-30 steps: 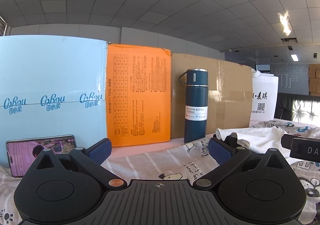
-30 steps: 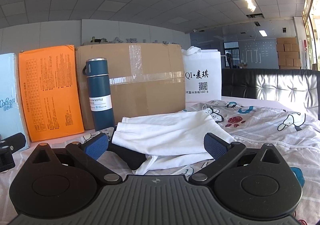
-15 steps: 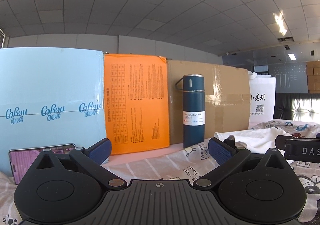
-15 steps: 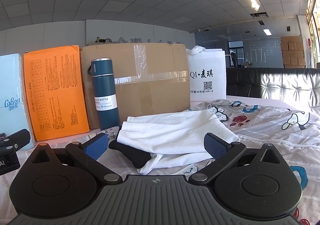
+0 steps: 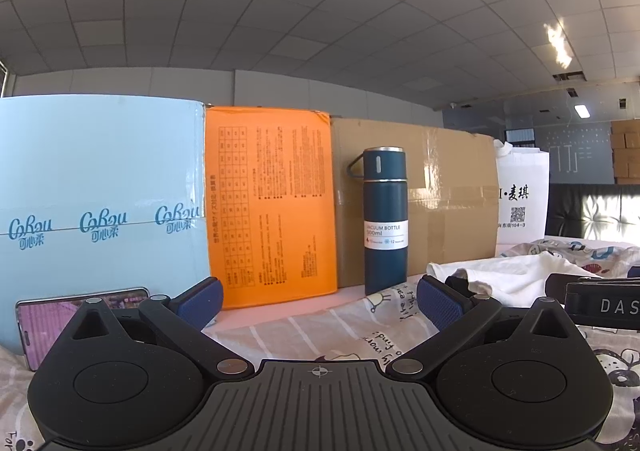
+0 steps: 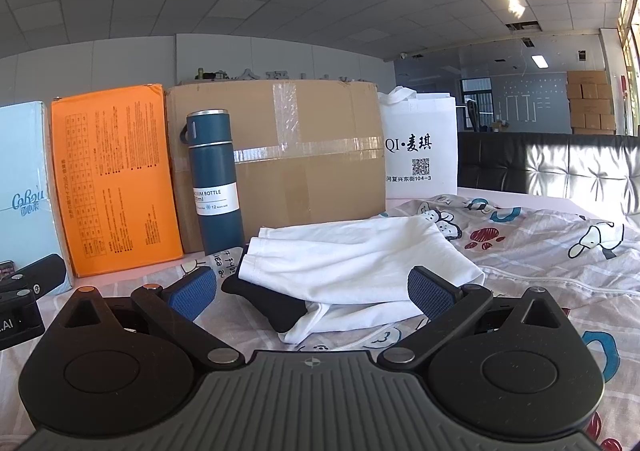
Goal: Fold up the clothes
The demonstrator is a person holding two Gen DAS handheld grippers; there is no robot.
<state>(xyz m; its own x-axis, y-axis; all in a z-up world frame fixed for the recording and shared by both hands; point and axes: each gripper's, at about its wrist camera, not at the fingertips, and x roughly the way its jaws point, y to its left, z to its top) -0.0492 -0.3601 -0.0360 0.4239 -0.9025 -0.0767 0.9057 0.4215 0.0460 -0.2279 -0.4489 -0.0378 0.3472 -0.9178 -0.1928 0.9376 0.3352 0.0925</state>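
My left gripper (image 5: pixel 318 301) has its jaws spread wide with nothing between the blue pads (image 5: pixel 200 301); through the gap I see only the cartoon-print bedsheet (image 5: pixel 320 327). Straight ahead of the jaws and slightly to the right, a dark blue vacuum bottle (image 5: pixel 385 219) stands upright in front of a taped cardboard box (image 5: pixel 448 203). Left of that, an orange box (image 5: pixel 272 207) and a pale blue box (image 5: pixel 100 191) stand edge to edge. A phone (image 5: pixel 52 315) with a lit screen leans against the pale blue box, just behind my left finger. Beyond the right pad lies the white garment (image 5: pixel 516 281), well outside the jaws, and part of my right gripper (image 5: pixel 600 305) shows at the right edge.

From the right wrist, my right gripper (image 6: pixel 312 291) is likewise released, both pads (image 6: pixel 430 293) apart and gripping nothing. The white garment (image 6: pixel 360 255) lies partly folded on the bedsheet (image 6: pixel 540 251), directly ahead of the open jaws and reaching across most of the gap; the right pad overlaps its near edge in this view, though I cannot tell whether it touches the cloth. A black part (image 6: pixel 272 301) of the clothing sticks out from under the white layer, toward the left pad. The vacuum bottle (image 6: pixel 216 183) stands beyond the left pad, the cardboard box (image 6: pixel 304 155) behind it, and a white printed bag (image 6: pixel 420 155) stands further right, against a black padded headboard (image 6: pixel 560 163).
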